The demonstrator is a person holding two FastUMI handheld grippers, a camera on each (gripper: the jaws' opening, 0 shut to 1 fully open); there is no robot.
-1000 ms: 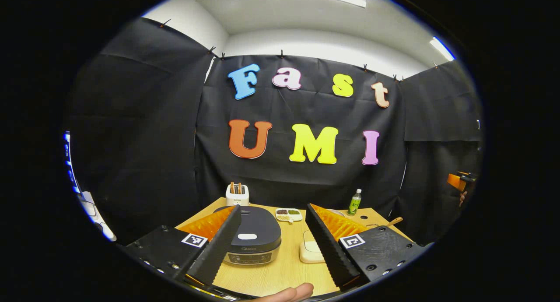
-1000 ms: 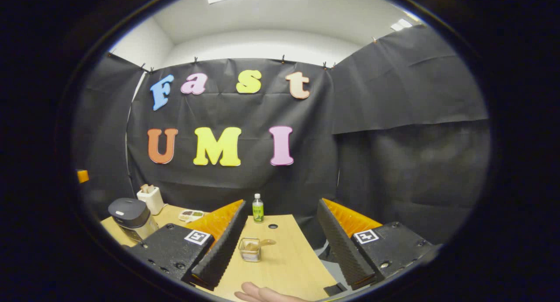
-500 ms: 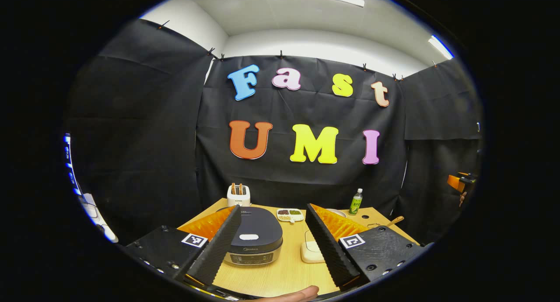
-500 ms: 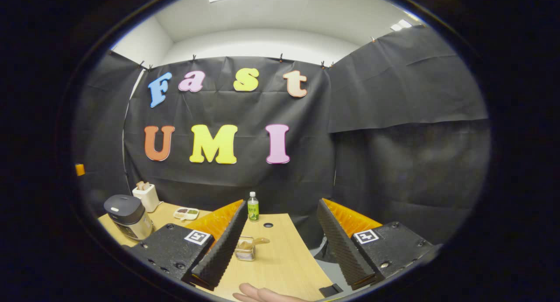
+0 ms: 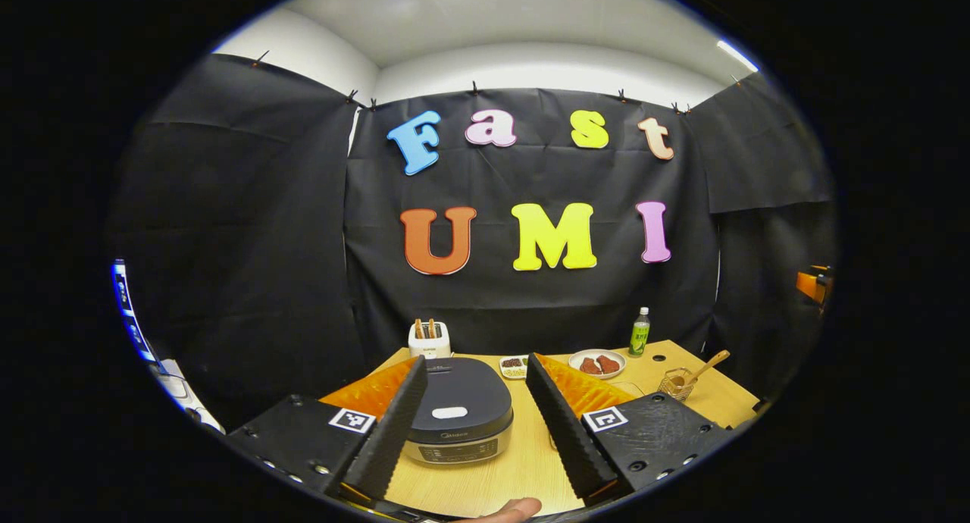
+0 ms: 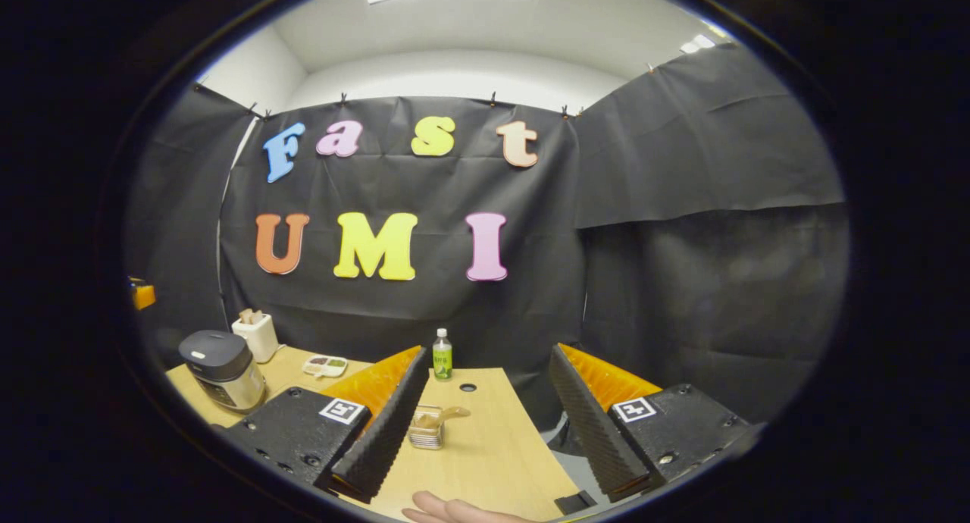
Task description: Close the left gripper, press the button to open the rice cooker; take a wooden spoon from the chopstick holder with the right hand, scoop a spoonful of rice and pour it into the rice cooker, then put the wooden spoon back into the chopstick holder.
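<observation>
Left gripper view: the left claw (image 5: pixel 474 424) gapes wide above the dark, rounded rice cooker (image 5: pixel 458 418) on the wooden table (image 5: pixel 523 470). Close it fully, then press the white oval lid button (image 5: pixel 449 413) squarely.

Rice cooker (image 5: pixel 458 421): dark lid shut, silver base, on counter (image 5: pixel 523 470). Wooden spoon (image 5: pixel 701 371) leans tilted in clear chopstick holder (image 5: pixel 677 383), well right of cooker.
</observation>
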